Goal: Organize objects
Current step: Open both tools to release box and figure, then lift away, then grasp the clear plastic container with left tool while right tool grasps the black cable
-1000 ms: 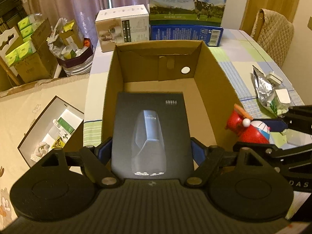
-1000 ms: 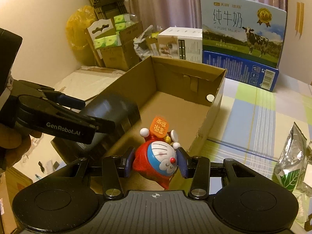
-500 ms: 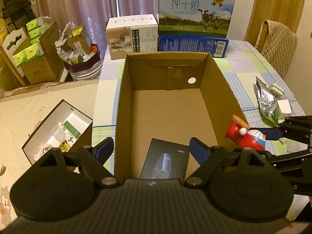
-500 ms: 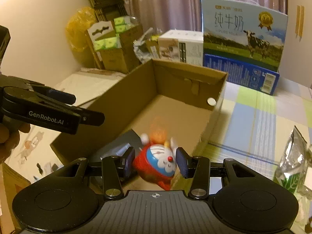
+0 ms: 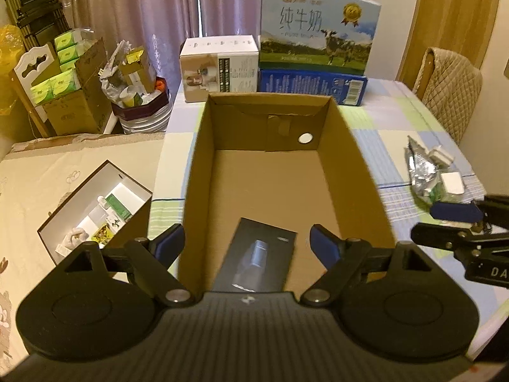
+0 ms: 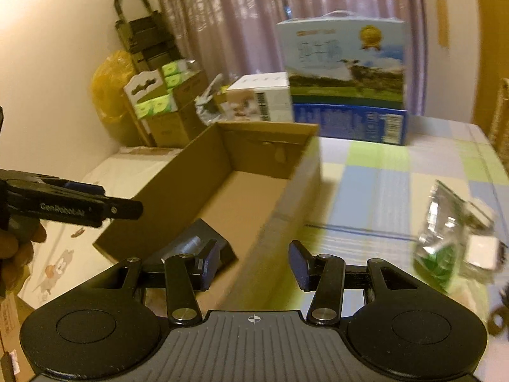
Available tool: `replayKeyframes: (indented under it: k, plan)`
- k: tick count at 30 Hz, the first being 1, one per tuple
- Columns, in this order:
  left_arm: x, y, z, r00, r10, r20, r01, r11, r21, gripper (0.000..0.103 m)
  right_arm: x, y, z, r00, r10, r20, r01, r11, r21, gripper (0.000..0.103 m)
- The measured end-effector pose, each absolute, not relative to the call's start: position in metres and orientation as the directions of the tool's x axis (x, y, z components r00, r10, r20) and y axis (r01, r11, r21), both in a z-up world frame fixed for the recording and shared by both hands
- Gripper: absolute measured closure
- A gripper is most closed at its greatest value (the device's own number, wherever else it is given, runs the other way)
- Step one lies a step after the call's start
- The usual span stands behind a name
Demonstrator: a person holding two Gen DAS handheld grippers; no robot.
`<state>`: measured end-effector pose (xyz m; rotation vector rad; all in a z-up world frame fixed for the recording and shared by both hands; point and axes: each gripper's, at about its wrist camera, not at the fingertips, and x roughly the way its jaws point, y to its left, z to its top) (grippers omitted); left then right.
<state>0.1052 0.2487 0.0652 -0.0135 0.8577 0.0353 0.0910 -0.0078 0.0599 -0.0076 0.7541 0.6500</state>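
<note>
We see both grippers, left [image 5: 247, 242] and right [image 6: 254, 262], spread and empty. The black box [image 5: 257, 262] lies flat in the cardboard box [image 5: 359, 172], by its near wall.

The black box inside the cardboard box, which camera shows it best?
The left wrist view: the black box lies sharp and nearly whole on the cardboard box floor. The right wrist view is blurred, and a finger covers part of it.
</note>
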Motion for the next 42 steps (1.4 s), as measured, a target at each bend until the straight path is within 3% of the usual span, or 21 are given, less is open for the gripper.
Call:
replayKeyframes:
  k: [9, 20, 29, 42]
  plan:
    - [0.069, 0.196, 0.088, 0.7, -0.008, -0.714, -0.008, 1.0, -0.019, 0.02, 0.04, -0.094, 0.065, 0.624, 0.454, -0.636, -0.452, 0.873, 0.18, 0.057]
    - [0.032, 0.11, 0.099, 0.742, -0.112, -0.661, 0.077, 0.994, -0.082, 0.012, -0.007, -0.209, 0.055, 0.681, 0.3, -0.668, -0.248, 0.953, 0.174, 0.057]
    - [0.03, 0.036, 0.079, 0.69, -0.213, -0.692, 0.19, 0.976, -0.111, 0.011, -0.015, -0.258, 0.058, 0.71, 0.254, -0.657, -0.17, 0.967, 0.19, 0.057]
    - [0.043, 0.0, 0.058, 0.647, -0.224, -0.729, 0.242, 0.967, -0.082, 0.01, 0.004, -0.279, 0.046, 0.705, 0.236, -0.668, -0.148, 0.971, 0.188, 0.057]
